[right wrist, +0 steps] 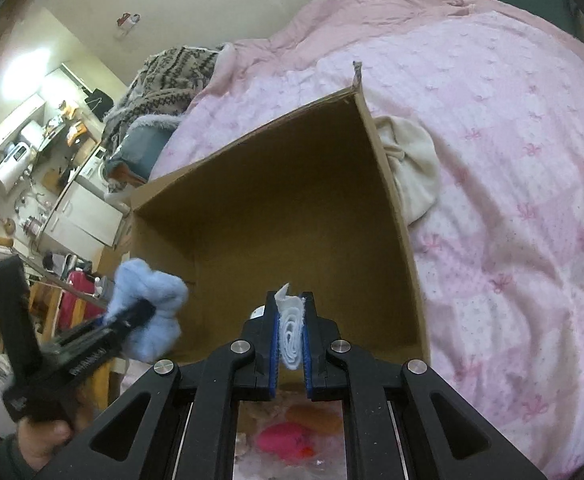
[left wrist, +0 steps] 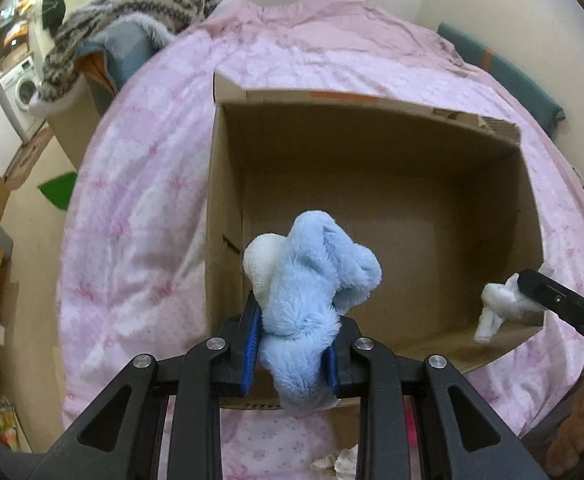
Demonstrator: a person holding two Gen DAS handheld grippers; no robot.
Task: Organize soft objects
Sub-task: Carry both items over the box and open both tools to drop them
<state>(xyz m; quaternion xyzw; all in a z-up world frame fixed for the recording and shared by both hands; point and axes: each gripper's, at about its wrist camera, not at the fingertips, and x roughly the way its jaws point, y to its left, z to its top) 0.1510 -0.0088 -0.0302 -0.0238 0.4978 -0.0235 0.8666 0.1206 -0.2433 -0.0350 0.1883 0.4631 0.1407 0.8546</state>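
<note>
An open cardboard box (left wrist: 372, 128) lies on the pink bed and looks empty inside; it also shows in the right wrist view (right wrist: 276, 200). My left gripper (left wrist: 294, 340) is shut on a light blue and white plush toy (left wrist: 312, 292) and holds it over the box's near left edge; the toy also shows in the right wrist view (right wrist: 148, 308). My right gripper (right wrist: 291, 328) is shut on a rolled white cloth (right wrist: 292, 332) over the box's near right edge; the cloth also shows in the left wrist view (left wrist: 500, 304).
A pink quilt (left wrist: 140, 200) covers the bed. A cream cloth (right wrist: 412, 168) lies beside the box's right wall. A striped fuzzy blanket (left wrist: 132, 4) is heaped at the bed's far left. Pink and orange soft items (right wrist: 288, 436) lie below my right gripper.
</note>
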